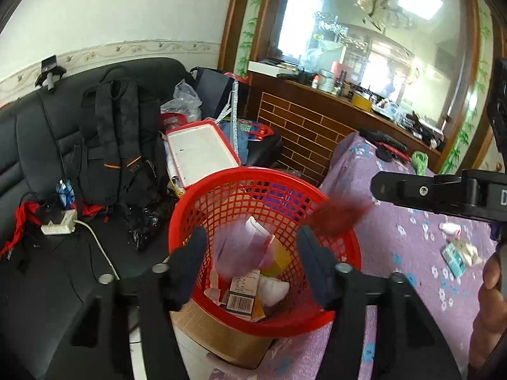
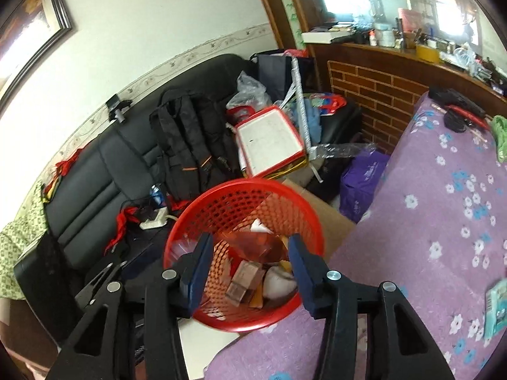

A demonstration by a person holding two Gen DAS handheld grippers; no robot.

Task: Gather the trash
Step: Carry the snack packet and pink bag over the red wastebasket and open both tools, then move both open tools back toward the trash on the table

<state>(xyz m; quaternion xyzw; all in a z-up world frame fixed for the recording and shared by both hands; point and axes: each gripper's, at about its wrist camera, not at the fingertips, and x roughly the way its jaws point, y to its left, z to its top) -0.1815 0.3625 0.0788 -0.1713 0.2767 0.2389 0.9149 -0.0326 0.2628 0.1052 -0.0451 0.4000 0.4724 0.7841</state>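
Observation:
A red mesh trash basket stands on a cardboard box beside the purple flowered table. It holds several wrappers, a barcoded box and a white cup. My left gripper is open above the basket, and a blurred purplish piece of trash hangs in the air between its fingers, over the basket. My right gripper is open above the basket too, with a blurred reddish wrapper in the air below it; the same wrapper shows as a red blur in the left wrist view.
More trash lies on the purple tablecloth: a teal packet and a small white item. A black sofa carries a backpack, a power strip and a red-rimmed white box.

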